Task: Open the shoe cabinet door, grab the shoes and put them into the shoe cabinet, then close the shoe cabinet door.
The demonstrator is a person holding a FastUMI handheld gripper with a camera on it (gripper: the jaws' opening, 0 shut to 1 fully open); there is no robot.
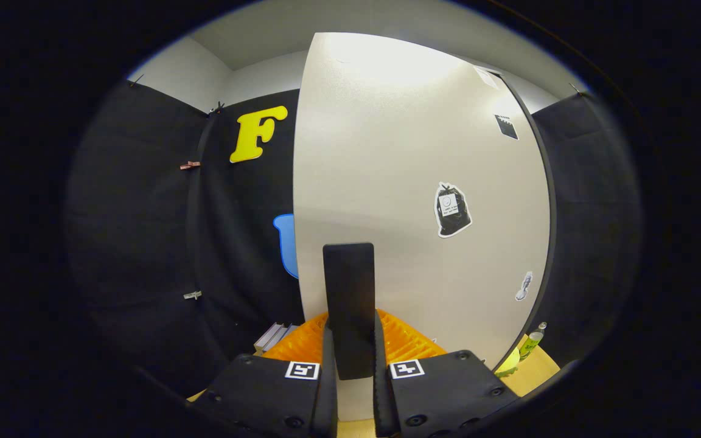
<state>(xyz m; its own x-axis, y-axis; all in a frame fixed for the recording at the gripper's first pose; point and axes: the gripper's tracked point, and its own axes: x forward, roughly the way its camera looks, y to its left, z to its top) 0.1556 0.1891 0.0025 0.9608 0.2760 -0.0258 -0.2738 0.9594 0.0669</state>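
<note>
Black cloth walls (143,243) close off the booth on both sides, with pale wall and ceiling showing above them at twelve o'clock. My gripper (350,365) sits at six o'clock with its fingers drawn in to a narrow gap, and both fingers (329,377) press against the sides of a dark upright handle (348,304) that stands between them and rises past their tips toward the centre of my view. That handle belongs to the shoe cabinet door (411,182), a broad cream panel with a fine speckled finish that spreads out directly ahead of the fingers from about eleven o'clock round to four o'clock. I cannot tell from here how far the door is swung. Just behind the fingers on either side of the handle, an orange ribbed surface (405,344) shows low against the bottom of the door. Farther out on the door, at about three o'clock, I see a sticker shaped like a tied black bag (451,210), a smaller pale sticker (524,287) below it toward four o'clock, and a dark square sticker (506,126) up near one o'clock. At about five o'clock, past the door's dark edge, a small bottle (533,340) stands on a light wooden surface (539,368). Small clips (190,165) pin the cloth at nine o'clock.
</note>
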